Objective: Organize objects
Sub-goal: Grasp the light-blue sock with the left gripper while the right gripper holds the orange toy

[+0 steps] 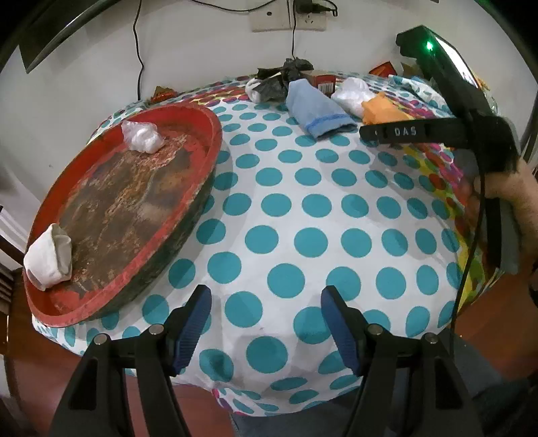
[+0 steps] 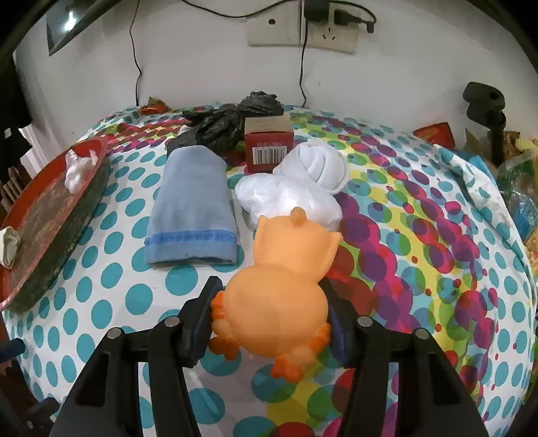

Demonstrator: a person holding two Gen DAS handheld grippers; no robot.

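A worn red round tray (image 1: pixel 201 161) stands on the dotted cloth at the left; it holds a crumpled white bag (image 1: pixel 141 136) and a rolled white cloth (image 1: pixel 48 257). My left gripper (image 1: pixel 265 322) is open and empty over the cloth near the front edge. My right gripper (image 2: pixel 272 312) is shut on an orange rubber chick toy (image 2: pixel 279 279), its blue pads pressed on both sides. In the left wrist view the toy (image 1: pixel 383 109) shows at the far right beside the right gripper's body (image 1: pixel 450 87).
A folded blue cloth (image 2: pixel 191 205), white plastic bag (image 2: pixel 285 198), rolled white sock (image 2: pixel 316 164), red box (image 2: pixel 267 144) and black bag (image 2: pixel 225 121) lie at the back. Clutter (image 2: pixel 517 188) sits at the far right. Wall sockets with cables (image 2: pixel 302 30) are behind.
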